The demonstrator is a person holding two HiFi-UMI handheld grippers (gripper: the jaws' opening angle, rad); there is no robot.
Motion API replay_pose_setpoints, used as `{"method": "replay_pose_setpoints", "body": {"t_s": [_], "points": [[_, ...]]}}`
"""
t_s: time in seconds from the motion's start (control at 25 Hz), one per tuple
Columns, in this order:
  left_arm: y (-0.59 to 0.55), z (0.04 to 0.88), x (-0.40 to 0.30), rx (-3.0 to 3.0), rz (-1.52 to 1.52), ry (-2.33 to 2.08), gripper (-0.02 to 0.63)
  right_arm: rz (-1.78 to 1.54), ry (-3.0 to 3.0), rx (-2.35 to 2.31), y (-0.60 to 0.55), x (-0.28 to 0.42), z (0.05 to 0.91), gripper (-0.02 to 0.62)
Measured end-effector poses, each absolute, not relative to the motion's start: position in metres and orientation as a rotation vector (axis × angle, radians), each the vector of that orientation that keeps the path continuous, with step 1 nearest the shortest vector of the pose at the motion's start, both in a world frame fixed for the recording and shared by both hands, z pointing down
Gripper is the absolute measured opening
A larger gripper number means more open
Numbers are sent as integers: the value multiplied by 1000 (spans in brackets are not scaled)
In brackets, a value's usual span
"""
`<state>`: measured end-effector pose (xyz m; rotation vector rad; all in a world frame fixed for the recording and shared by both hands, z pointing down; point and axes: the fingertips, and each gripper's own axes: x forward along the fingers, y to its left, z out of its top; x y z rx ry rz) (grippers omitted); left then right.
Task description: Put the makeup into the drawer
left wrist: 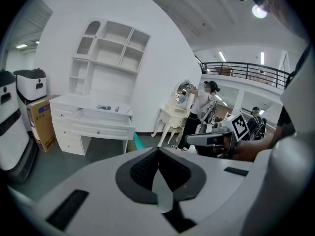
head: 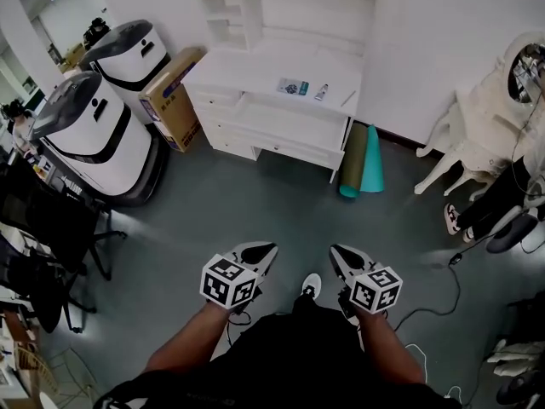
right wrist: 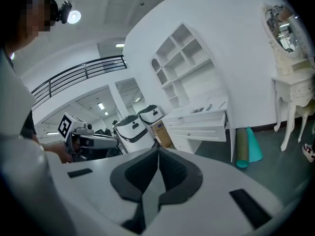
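A white dressing table [head: 255, 66] stands against the far wall, across the grey floor from me. Its wide drawer [head: 285, 126] is pulled open. On the tabletop lie a small flat makeup case [head: 292, 86] and a little tube [head: 321, 92]; they also show as the case [left wrist: 103, 107] and the tube [right wrist: 208, 106] in the gripper views. My left gripper [head: 262, 250] and right gripper [head: 341, 252] are held side by side low in the head view, well short of the table. Both point toward it. The left gripper [left wrist: 158, 150] and the right gripper [right wrist: 158, 149] are shut with nothing between the jaws.
Two white machines with dark lids [head: 94, 135] and a cardboard box [head: 170, 96] stand left of the table. Rolled green and teal mats [head: 362, 160] lean at its right leg. White ornate furniture [head: 477, 135], a person [left wrist: 197, 112] and floor cables [head: 426, 305] are at the right.
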<state>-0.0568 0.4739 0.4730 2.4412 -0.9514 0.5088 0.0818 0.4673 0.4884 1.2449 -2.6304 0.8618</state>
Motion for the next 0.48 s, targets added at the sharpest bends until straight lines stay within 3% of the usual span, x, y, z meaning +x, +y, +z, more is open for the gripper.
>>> {"method": "replay_pose_setpoints", "body": {"t_s": [0.48], "points": [[331,460,-1,2457,557,-987,9,864,-2642,1233,330,144,488,28]]}}
